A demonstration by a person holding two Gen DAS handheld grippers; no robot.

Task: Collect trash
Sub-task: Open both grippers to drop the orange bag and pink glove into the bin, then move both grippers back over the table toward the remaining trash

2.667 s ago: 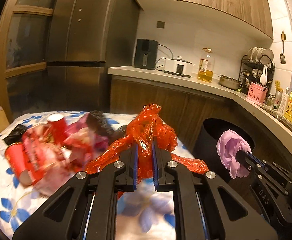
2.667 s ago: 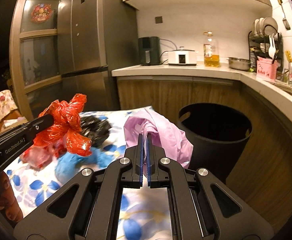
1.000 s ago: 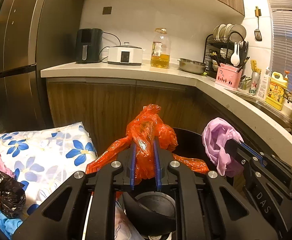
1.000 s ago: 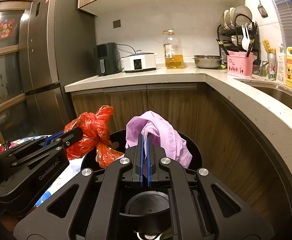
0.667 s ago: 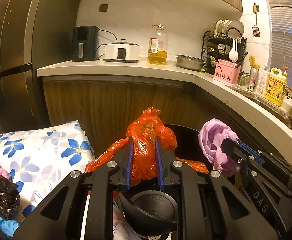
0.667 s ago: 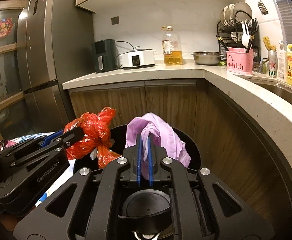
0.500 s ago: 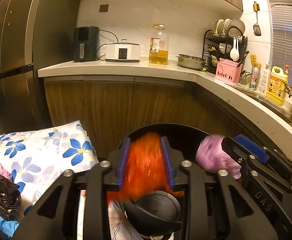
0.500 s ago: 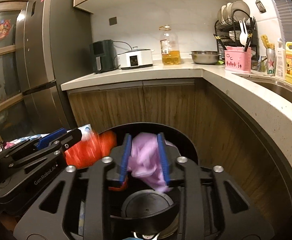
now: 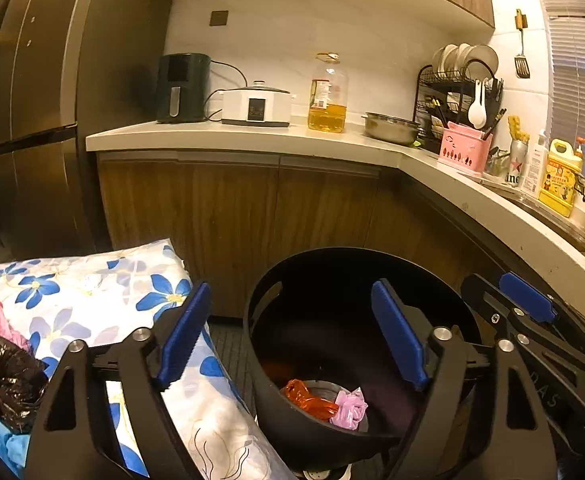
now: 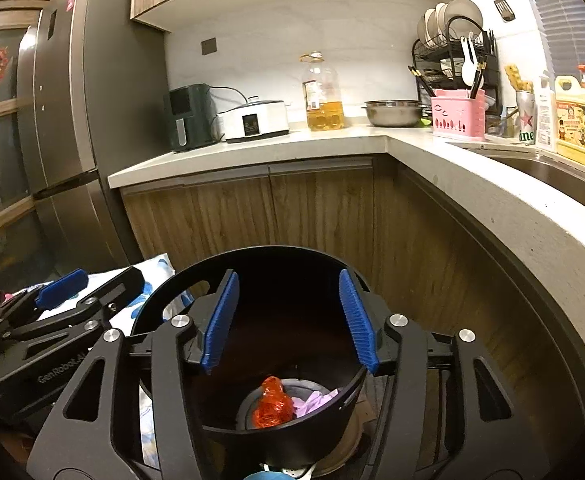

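Down in the bottom of the black bin [image 10: 276, 432]: the red bag [image 10: 270, 402] and the pink bag [image 10: 316, 400], touching, red to the left. Both crumpled thin plastic, so judged light, soft and slippery (best pinched at a bunched fold). Above the bin, left claw [image 9: 292, 340] spread wide and empty, jaws just opened; right claw [image 10: 288, 320] likewise parted with nothing between, jaws also just opened. More trash left of the bin on the flower-print cloth [image 9: 92, 296]: a black bag [image 9: 6, 380] at the near left edge, similarly limp, probably easiest taken by its knotted top.
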